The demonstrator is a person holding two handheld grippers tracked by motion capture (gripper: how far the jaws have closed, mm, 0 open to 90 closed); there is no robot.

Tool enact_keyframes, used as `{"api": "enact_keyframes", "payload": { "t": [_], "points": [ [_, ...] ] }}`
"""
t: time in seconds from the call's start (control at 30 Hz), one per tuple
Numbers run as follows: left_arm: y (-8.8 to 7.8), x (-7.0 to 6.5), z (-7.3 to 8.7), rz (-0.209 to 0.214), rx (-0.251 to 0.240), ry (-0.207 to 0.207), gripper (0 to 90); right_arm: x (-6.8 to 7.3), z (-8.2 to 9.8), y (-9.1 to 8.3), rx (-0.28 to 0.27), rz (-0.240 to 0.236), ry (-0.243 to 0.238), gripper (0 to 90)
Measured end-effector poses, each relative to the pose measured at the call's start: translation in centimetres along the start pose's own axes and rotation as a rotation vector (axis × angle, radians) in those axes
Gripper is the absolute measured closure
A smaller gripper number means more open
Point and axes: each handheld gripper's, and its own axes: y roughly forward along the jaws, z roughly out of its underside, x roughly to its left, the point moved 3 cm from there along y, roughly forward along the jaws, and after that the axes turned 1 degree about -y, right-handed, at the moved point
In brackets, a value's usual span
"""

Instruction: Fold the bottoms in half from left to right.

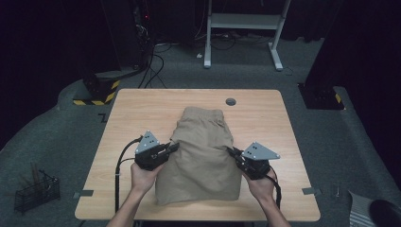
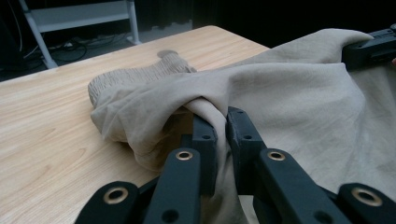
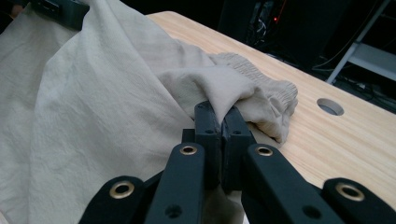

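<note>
From the high view, a pair of beige shorts (image 1: 203, 156) lies in the middle of the light wooden surface (image 1: 142, 109), its ribbed waistband (image 1: 203, 113) toward the far edge and the leg ends toward the person. The left gripper (image 1: 173, 147) comes in at the garment's left side and the right gripper (image 1: 231, 151) at its right side, each held in a hand near the front edge, with a cable trailing back from each. Both meet the cloth about halfway down its length. A round hole (image 1: 231, 101) sits in the surface just beyond the waistband. On the carpeted floor at the left stands a small wire basket (image 1: 37, 191), and a white desk frame (image 1: 243, 28) stands farther back.

In the left gripper view, the jaws are clamped on a bunched fold of the shorts (image 2: 299, 107), the fabric pinched between them and raised off the wood. The waistband (image 2: 135, 77) rests on the surface beyond, and the other gripper (image 2: 371, 46) grips the cloth at the upper right.

In the right gripper view, the jaws are pressed together on a fold of the same shorts (image 3: 93, 107), lifted into a ridge. The waistband (image 3: 266, 88) lies just past the jaws, with the round hole (image 3: 330, 107) near it on bare wood (image 3: 336, 144).
</note>
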Motion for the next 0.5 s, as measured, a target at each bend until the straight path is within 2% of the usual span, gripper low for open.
{"api": "enact_keyframes", "payload": {
  "t": [0.1, 0.5],
  "points": [
    [-0.3, -0.3, -0.1, 0.001, -0.015, 0.001, 82.9, 0.2, -0.2, -0.3, -0.012, -0.001, -0.003, 88.0],
    [-1.3, -0.8, -0.9, 0.005, -0.022, 0.010, 82.9, 0.8, -0.7, -1.2, -0.039, -0.011, -0.004, 88.1]
  ]
}}
